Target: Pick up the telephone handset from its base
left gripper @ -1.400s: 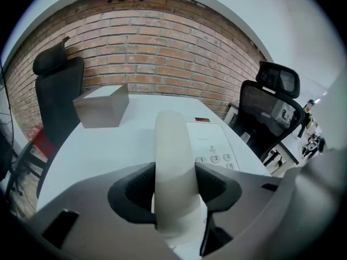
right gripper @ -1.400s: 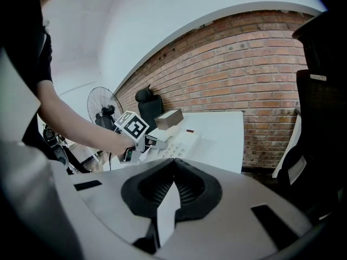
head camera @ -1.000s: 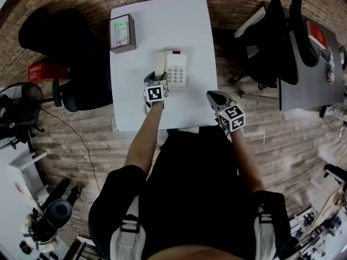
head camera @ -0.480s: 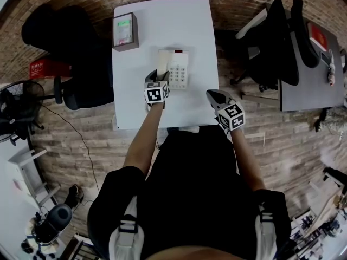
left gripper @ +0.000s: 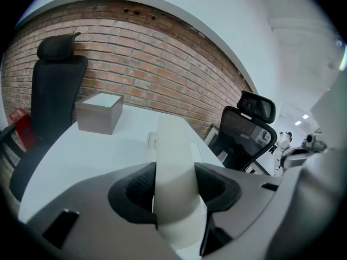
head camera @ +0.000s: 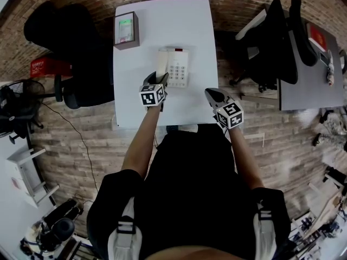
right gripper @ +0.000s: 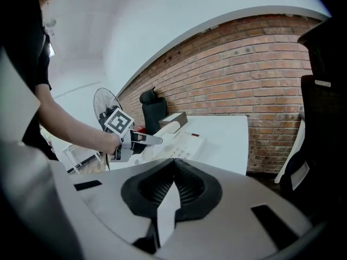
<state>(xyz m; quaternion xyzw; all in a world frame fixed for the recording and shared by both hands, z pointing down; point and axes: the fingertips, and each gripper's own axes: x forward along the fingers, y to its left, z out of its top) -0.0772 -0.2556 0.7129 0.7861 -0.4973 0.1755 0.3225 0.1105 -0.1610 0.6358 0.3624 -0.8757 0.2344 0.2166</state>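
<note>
A white telephone base [head camera: 178,67] with a keypad sits mid-table on the white table [head camera: 187,26]. Its white handset [head camera: 161,65] lies along the base's left side. My left gripper [head camera: 158,80] is shut on the handset's near end. In the left gripper view the handset [left gripper: 172,145] fills the gap between both pads and points away over the table, its near end raised. The right gripper view shows the handset [right gripper: 169,125] tilted above the base [right gripper: 187,141]. My right gripper [head camera: 212,95] hovers at the table's front right edge, shut and holding nothing.
A grey box [head camera: 126,30] with a green-lit top stands at the table's back left. Black office chairs stand at the left [head camera: 81,88] and right [head camera: 268,42]. A dark desk [head camera: 312,77] is far right, a fan [head camera: 19,104] far left.
My left gripper has risen a little and tilted with the handset's near end in it. The right gripper has stayed where it was.
</note>
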